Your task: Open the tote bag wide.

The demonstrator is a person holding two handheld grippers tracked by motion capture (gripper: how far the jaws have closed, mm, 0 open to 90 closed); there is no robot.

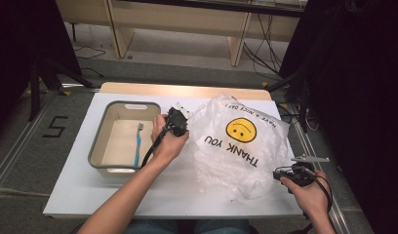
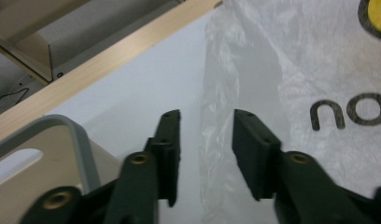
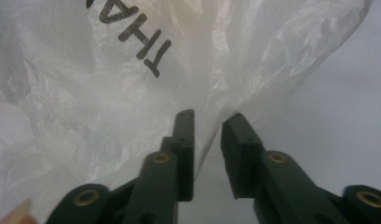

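Now plastic bag [image 1: 241,146] lying flat, long axis toward person, print upside-down

A white desk [image 1: 80,195] with a pale wood edge stands on grey carpet [image 1: 36,161] marked with a black "5" [image 1: 55,126]. Beyond it — light wooden furniture [image 1: 187,24], loose cables [image 1: 260,48] on the floor, and dark curtains [image 1: 21,39] either side.

My view shows a white table [image 1: 85,185] with a pale wooden strip along its far edge. Directly on it sit a grey-rimmed beige tub [image 1: 95,146] at the left and a crumpled clear plastic bag [image 1: 246,151] printed "THANK YOU" at the right.
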